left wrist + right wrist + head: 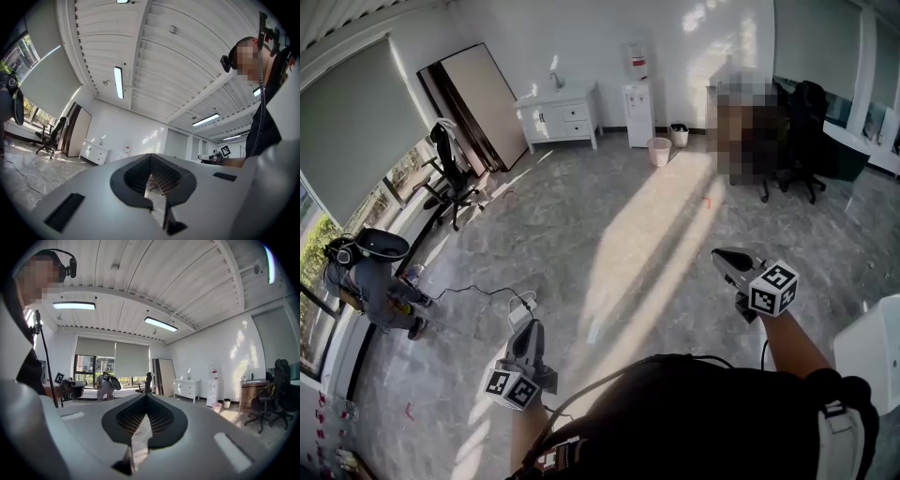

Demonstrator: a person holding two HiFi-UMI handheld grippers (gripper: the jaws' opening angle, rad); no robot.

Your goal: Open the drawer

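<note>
A white cabinet with drawers (561, 114) stands against the far wall, well across the floor from me. It also shows small in the left gripper view (96, 153) and in the right gripper view (186, 389). My left gripper (528, 326) is held low at the left, pointing toward the room, its jaws shut with nothing between them (151, 157). My right gripper (722, 255) is held at the right, level, also shut and empty (146, 397). Both are far from the cabinet.
A water dispenser (638, 111) and a pink bin (659, 151) stand right of the cabinet. A tall brown cupboard (473, 103) and an office chair (455, 178) are at the left. A person crouches by the window (375, 281). A cable (487, 292) lies on the floor. A white table corner (872, 352) is at my right.
</note>
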